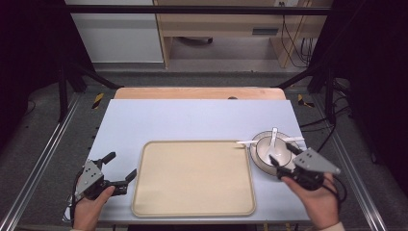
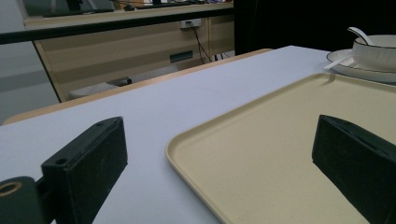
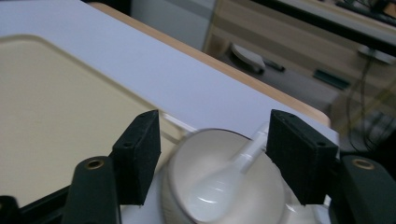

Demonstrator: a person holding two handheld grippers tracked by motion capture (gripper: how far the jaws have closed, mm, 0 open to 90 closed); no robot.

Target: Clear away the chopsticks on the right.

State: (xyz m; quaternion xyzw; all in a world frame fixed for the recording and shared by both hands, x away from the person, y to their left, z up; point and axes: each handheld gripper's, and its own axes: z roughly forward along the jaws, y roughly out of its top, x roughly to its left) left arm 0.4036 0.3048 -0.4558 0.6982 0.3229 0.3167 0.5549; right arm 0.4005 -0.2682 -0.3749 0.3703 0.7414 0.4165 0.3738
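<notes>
1. Bowl (image 1: 269,149): seen on a plate (image 1: 255,159) at the right of the table (image 1: 192,118), just beside the tray's right edge; a white spoon (image 1: 273,139) lies in it.
2. Right gripper (image 1: 285,158): held in the right hand (image 1: 317,199) at the bowl's near side, jaws spread apart with the bowl between and below them, nothing gripped.
3. Left gripper (image 1: 120,166): held in the left hand (image 1: 89,209) at the near left, jaws wide apart and empty, one over the tray's left rim.
4. Tray (image 1: 192,178): beige, bare, centred on the table.
5. Chopsticks (image 1: 250,142): white, laid across the plate's far rim.
</notes>
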